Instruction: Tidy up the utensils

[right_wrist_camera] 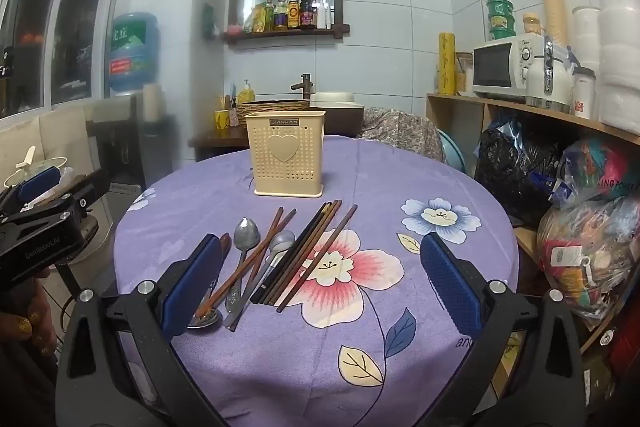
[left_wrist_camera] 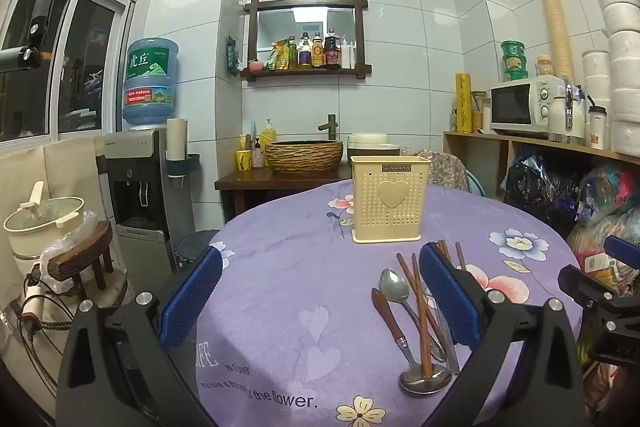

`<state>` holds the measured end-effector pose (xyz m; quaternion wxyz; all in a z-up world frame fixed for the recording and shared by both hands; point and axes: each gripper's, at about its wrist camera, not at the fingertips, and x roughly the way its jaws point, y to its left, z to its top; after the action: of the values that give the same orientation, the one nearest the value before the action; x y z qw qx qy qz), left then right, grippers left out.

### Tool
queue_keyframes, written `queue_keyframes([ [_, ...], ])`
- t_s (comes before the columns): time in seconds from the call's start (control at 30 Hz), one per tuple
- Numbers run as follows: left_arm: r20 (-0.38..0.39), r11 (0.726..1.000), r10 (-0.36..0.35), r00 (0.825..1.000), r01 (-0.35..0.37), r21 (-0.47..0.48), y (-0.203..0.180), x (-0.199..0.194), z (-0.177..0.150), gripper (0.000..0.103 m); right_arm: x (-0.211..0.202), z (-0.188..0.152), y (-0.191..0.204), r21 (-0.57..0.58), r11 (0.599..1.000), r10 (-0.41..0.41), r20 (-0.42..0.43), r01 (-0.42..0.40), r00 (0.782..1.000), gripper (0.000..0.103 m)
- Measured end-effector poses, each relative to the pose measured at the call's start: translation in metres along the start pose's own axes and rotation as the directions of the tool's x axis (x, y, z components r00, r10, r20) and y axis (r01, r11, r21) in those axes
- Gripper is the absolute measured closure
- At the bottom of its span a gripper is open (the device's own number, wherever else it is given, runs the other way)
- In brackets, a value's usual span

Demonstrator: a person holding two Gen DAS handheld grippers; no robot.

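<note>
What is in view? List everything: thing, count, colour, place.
utensil holder: one, cream, far middle of table
chopsticks: several, brown and dark, loose on cloth in front of holder
spoons: at least three, metal, among the chopsticks
tablecloth: one, purple floral, over round table
microwave: one, white, shelf at right
water bottle: one, blue, on dispenser at left
basin: one, brown, behind table
left gripper: open, empty, above cloth
right gripper: open, empty, above utensils

— What sort of place is this?
— A home kitchen: white tiled walls, a microwave [left_wrist_camera: 527,103], a water dispenser [left_wrist_camera: 140,183], a shelf of sauce bottles [left_wrist_camera: 316,51] and a cloth-covered table [right_wrist_camera: 280,347].
</note>
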<state>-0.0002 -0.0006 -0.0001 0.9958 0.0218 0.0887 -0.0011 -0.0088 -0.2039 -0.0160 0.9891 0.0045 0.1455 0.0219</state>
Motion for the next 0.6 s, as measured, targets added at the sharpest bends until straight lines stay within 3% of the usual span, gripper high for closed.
queue_keyframes([
  [0.6,-0.017,1.0,-0.004,1.0,0.004,-0.009,-0.0009,0.0024,-0.0016,0.005,0.0022,-0.0006,-0.0022,0.014,1.0,0.003,-0.006,-0.003,1.0,0.005],
])
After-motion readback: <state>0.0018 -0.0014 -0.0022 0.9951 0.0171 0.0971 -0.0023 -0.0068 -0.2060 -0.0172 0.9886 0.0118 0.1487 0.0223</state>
